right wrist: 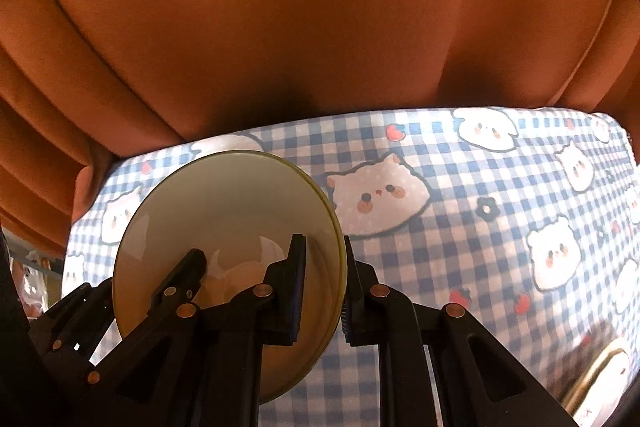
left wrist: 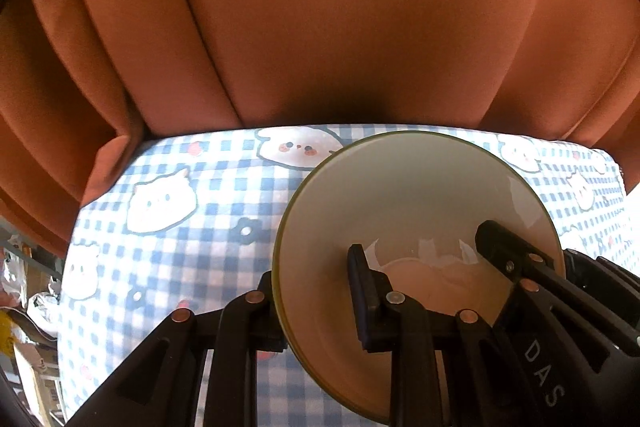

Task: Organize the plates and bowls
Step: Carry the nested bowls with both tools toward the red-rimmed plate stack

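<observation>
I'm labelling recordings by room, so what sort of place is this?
Probably a home dining spot: a table under a blue checked cartoon tablecloth, orange curtains behind, and a cream bowl.

Left gripper [left wrist: 314, 301] pinches bowl [left wrist: 404, 203] rim — checkered cloth [left wrist: 192, 227] beneath.

Count, per view:

- Bowls: 1 cream bowl [left wrist: 416, 211] with a yellow-green rim. The right wrist view hints at a doubled rim edge, so a second one nested under it is possible; can't tell.
- Claws: 2. The left claw [left wrist: 316, 303] has one finger inside the bowl and one outside; the right claw [right wrist: 324, 287] does likewise on the opposite rim.
- Tables: 1, under one blue-and-white checked tablecloth [left wrist: 208, 227] printed with cartoon animal faces.
- Curtains: 1 orange-brown pleated curtain [left wrist: 320, 19] behind the table.
- Plates: 0 seen.
- One gold-edged item [right wrist: 600, 379] at the lower right of the right wrist view, unidentifiable.
</observation>
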